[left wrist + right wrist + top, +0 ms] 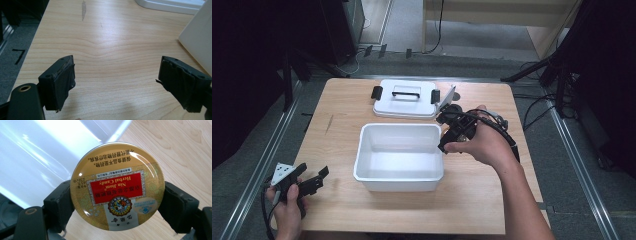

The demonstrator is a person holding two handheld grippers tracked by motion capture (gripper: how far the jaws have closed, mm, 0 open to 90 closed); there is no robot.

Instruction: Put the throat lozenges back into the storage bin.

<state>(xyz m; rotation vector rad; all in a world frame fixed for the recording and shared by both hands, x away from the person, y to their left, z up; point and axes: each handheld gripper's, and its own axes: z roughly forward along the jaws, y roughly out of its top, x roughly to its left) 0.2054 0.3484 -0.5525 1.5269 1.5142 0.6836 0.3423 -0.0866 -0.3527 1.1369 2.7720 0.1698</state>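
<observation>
Right gripper view looks straight onto a round golden candy tin (117, 186), clamped by its rim between the two black jaws of the right gripper (116, 206); one jaw presses on each side of the disc. The tin's face carries a red panel reading "Nin Jiom Herbal Candy", seen upside down, with Chinese lettering around it. Behind the tin lies the white wall of an open plastic container (37, 157), and wood-grain table (185, 152) fills the other side.

From the high view, the right gripper (451, 131) is held in the person's right hand (479, 142) just beside the right wall of the white container (398, 156), near that wall's far end. The container stands open and empty at the middle of the table (337, 135). Its white lid (404, 98), with a black handle on top and black clasps at both ends, lies flat just beyond it, close to the table's far edge.

The left gripper (314, 179) rests in the left hand (288, 207) at the table's near left corner, well apart from the container. In the left gripper view its jaws stand wide apart with nothing between them (116, 82), bare table beneath, and a corner of the container (198, 42) at the side of the frame.
</observation>
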